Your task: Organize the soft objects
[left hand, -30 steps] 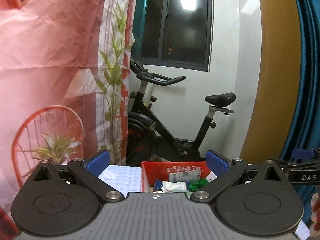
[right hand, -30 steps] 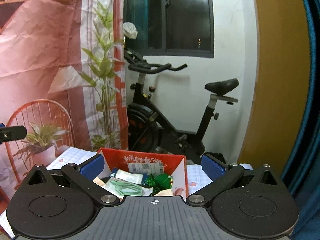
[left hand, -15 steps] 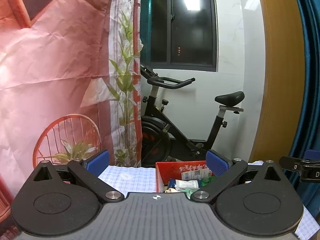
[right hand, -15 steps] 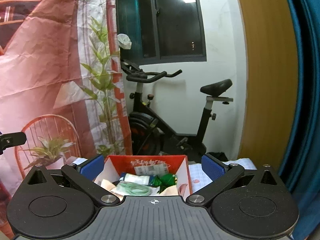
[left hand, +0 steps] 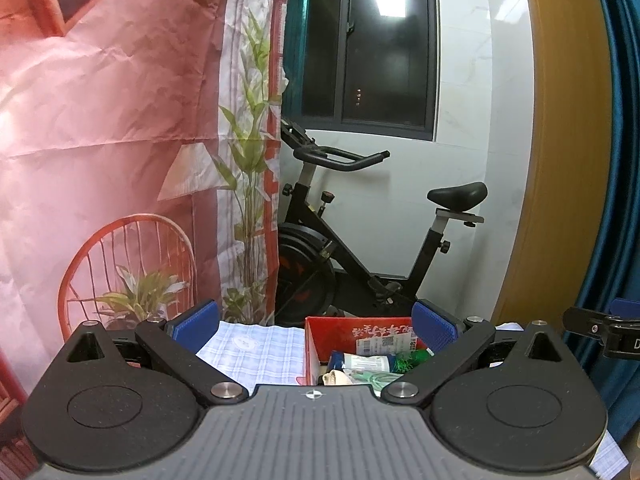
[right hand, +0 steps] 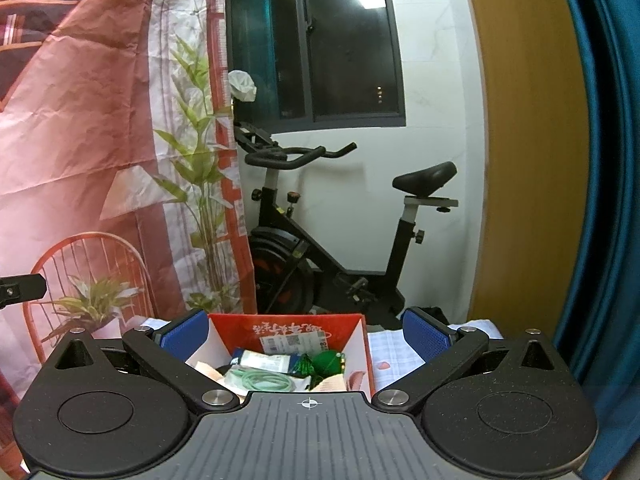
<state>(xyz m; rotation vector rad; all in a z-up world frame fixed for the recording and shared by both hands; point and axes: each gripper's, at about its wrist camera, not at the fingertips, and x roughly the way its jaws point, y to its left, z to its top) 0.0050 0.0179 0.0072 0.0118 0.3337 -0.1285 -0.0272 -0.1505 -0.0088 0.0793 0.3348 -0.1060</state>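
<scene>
A red cardboard box (right hand: 356,334) sits on a checked cloth (left hand: 260,346) and holds several soft items: a green coiled cord (right hand: 260,380), a green tasselled object (right hand: 324,362) and a white packet (right hand: 266,360). My right gripper (right hand: 306,330) is open and empty, held above the box with the box between its blue pads. My left gripper (left hand: 316,320) is open and empty, with the box (left hand: 320,336) toward its right pad. The right gripper's tip (left hand: 600,326) shows at the right edge of the left wrist view.
A black exercise bike (right hand: 332,240) stands behind the table by a white wall and dark window. A pink printed backdrop (left hand: 100,140) hangs at the left. A blue curtain (right hand: 600,200) and a yellow panel (right hand: 520,140) stand at the right.
Both grippers have tilted up and drawn back a little, so the box sits lower in both views. Both stay open and empty.
</scene>
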